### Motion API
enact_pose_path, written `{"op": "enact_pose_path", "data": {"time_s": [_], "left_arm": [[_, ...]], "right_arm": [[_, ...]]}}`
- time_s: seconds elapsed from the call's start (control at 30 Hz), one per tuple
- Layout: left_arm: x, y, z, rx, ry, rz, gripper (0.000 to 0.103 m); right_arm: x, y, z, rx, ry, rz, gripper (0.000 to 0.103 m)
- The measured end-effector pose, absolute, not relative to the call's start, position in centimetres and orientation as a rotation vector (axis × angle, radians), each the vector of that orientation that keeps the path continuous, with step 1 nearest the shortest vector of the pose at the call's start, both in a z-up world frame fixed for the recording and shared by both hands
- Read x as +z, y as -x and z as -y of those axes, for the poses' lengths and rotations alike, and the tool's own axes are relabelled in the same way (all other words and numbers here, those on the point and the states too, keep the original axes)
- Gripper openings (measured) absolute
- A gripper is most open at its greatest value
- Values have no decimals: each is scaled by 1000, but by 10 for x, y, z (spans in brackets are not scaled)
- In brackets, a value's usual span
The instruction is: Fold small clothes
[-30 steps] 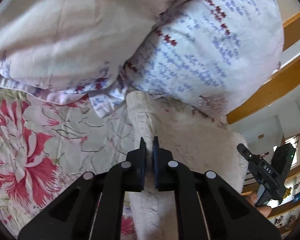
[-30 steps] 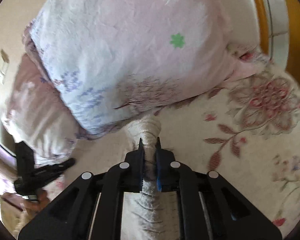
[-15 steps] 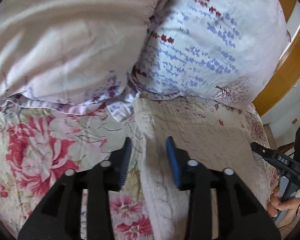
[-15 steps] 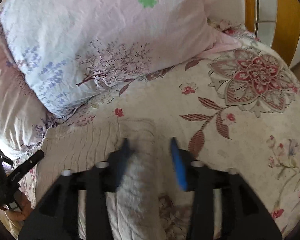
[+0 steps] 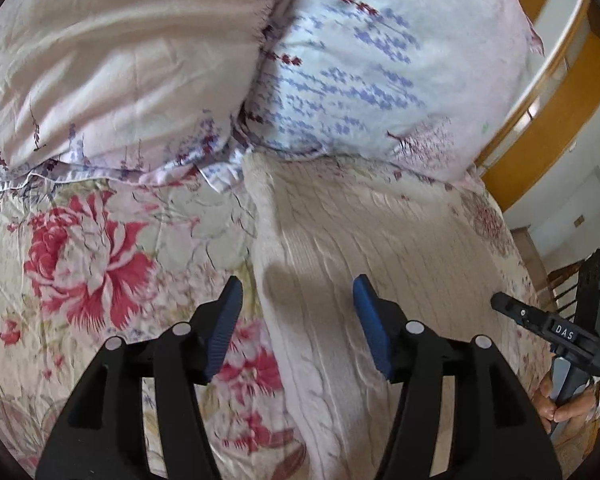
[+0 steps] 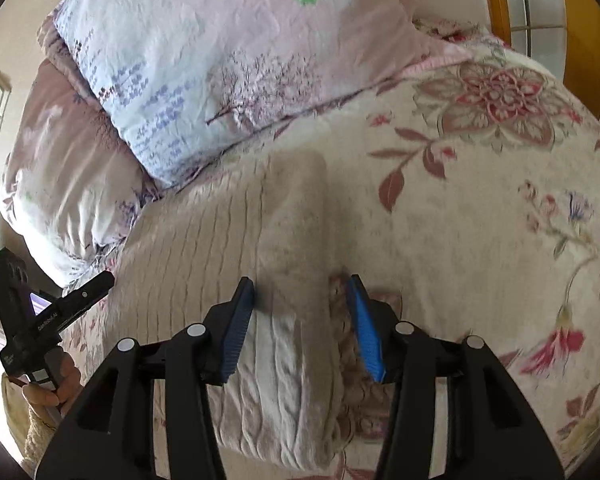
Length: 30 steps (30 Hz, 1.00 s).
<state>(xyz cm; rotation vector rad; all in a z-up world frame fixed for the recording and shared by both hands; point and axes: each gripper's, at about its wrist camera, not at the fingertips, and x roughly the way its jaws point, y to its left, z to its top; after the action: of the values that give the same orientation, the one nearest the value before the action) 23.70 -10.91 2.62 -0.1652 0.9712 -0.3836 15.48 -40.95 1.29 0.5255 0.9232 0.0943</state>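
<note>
A cream knitted garment [image 5: 340, 248] lies spread on a bed, on a floral bedspread [image 5: 88, 256]. Its far edge sits right against the two pillows: a pale pink pillow [image 5: 112, 60] and a blue-printed pillow [image 5: 380, 60], which touch each other and close off that side. In the left wrist view the garment's left edge is a thick folded ridge with open bedspread beyond it. In the right wrist view a folded band of the garment [image 6: 296, 216] runs away from the camera, with a wide stretch of bare bedspread [image 6: 480, 208] to its right. Past the pillows a wooden bed frame [image 5: 540, 128] bounds the mattress.

The left gripper [image 5: 298, 316] stands spread, its jaws having just been opening. The garment's ridge lies below the gap, and the blue pads [image 5: 224, 328] press on nothing. The right gripper [image 6: 300, 316] is also apart, its jaws having just been closing a little. The folded band lies between its blue pads [image 6: 364, 328], which stand clear of the cloth as far as can be seen, though blur makes contact hard to judge.

Each camera sees the other gripper at the frame edge with a hand [image 5: 560, 404] on its grip: the right gripper in the left view [image 5: 548, 324], the left gripper in the right view [image 6: 56, 312].

One garment, two pillows, two grippers.
</note>
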Motion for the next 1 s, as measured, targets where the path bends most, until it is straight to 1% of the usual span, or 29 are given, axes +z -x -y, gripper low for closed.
{"op": "enact_pose_path", "data": {"time_s": [0.03, 0.07, 0.1, 0.2, 0.37, 0.43, 0.47, 0.5, 0.53, 0.57, 0.6, 0.8, 0.9, 1.0], "left_arm": [[25, -235, 110, -382, 157, -973, 58], [24, -232, 112, -380, 149, -974, 58], [24, -230, 112, -379, 145, -973, 59], [22, -227, 115, -376, 128, -970, 61], [20, -229, 114, -402, 164, -996, 66], [20, -233, 107, -431, 223, -1024, 71], [20, -235, 103, -444, 252, -1034, 72], [20, -237, 99, -460, 280, -1044, 74], [21, -239, 96, -471, 299, -1050, 77], [21, -240, 94, -481, 316, -1054, 78], [20, -242, 91, -489, 334, -1061, 78], [3, -251, 81, -526, 462, -1133, 79], [-6, -253, 86, -543, 490, -1173, 79], [-8, -252, 91, -559, 488, -1168, 80]], "right_arm": [[12, -153, 409, 111, -539, -922, 31], [11, -152, 410, 106, -544, -917, 26], [12, -150, 411, 99, -545, -913, 23], [8, -150, 413, 88, -567, -915, 20], [2, -151, 417, 97, -624, -929, 20], [6, -151, 419, 110, -633, -933, 26], [9, -151, 422, 111, -646, -935, 35], [10, -151, 425, 111, -658, -932, 47], [12, -150, 428, 114, -673, -925, 53], [14, -151, 430, 118, -688, -919, 63], [15, -152, 434, 127, -708, -917, 66], [2, -172, 438, 183, -790, -996, 66], [-8, -179, 435, 199, -801, -1034, 66], [-11, -183, 431, 222, -790, -1041, 66]]}}
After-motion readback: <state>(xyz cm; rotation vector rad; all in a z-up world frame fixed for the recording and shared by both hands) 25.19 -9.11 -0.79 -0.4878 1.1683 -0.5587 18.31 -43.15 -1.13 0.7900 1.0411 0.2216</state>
